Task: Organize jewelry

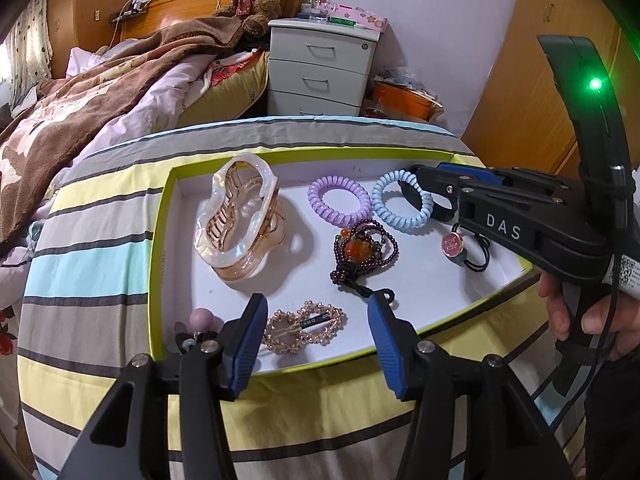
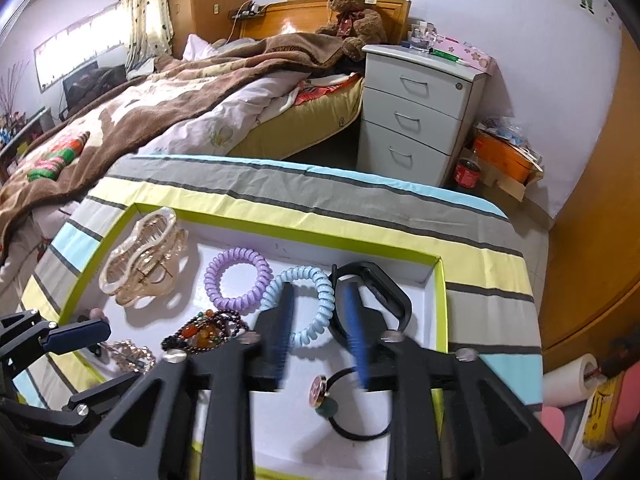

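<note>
counter [image 1: 100, 248] under striped cloth carries your green-rimmed tray [image 1: 160, 216]. in it, from largest: pearly claw clip [image 1: 240, 220] far left, purple coil tie [image 1: 339, 202] and blue coil tie [image 1: 402, 207] side by side at the far wall, dark bead bracelet [image 1: 362, 252] nearer, beaded clip [image 1: 304, 326] nearest. your left tongs [image 1: 318, 344] gape wide above that clip; your right tongs [image 2: 318, 336] stand narrow yet empty by the blue tie.

Tray [image 1: 168, 216]: shallow, white floor, lime-green rim.
Hair claw [image 1: 240, 224]: large, pearl-amber, far-left area.
Coil ties: purple [image 1: 339, 201], blue [image 1: 402, 202], touching.
Bead bracelet [image 1: 362, 252]: dark garnet, centre.
Beaded clip [image 1: 304, 326]: near edge.
Charm tie [image 1: 466, 250]: black elastic, right.
</note>
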Demonstrator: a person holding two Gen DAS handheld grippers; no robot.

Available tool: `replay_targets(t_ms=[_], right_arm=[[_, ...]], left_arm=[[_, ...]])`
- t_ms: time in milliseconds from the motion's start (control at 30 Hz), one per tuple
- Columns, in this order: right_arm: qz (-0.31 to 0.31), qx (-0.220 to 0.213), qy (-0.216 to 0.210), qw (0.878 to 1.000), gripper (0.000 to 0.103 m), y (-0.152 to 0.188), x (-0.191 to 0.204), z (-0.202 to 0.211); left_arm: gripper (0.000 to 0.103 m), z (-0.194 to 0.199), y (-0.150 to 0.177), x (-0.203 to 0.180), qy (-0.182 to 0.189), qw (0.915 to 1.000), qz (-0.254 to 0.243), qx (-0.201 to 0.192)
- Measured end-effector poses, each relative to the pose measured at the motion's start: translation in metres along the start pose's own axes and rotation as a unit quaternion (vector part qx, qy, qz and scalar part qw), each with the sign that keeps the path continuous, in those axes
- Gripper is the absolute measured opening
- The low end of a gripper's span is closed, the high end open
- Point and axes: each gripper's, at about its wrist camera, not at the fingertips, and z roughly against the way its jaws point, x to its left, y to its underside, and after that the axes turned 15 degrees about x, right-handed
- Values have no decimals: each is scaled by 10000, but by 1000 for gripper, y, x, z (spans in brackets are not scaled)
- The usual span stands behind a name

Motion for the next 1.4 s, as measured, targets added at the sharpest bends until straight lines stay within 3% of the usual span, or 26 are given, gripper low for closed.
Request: replay_targets(t_ms=[367,700,1067,1400], right_arm=[[-374,-439,-251,9980,43,35,5,37],[-620,-728,-343,9948,43,80,17,69],[-692,-1133,-101,9911,43,120,34,97],[-689,-1182,-45,9906,43,134,43,100]], left_arm=[[64,21,17,-4,-336,9987,175,-345],[65,40,41,-6,-726,9951,282,-614],[65,58,67,-9,-1028,9894,437,-932],[65,67,81,-11,-1088,9866,542,-1086]])
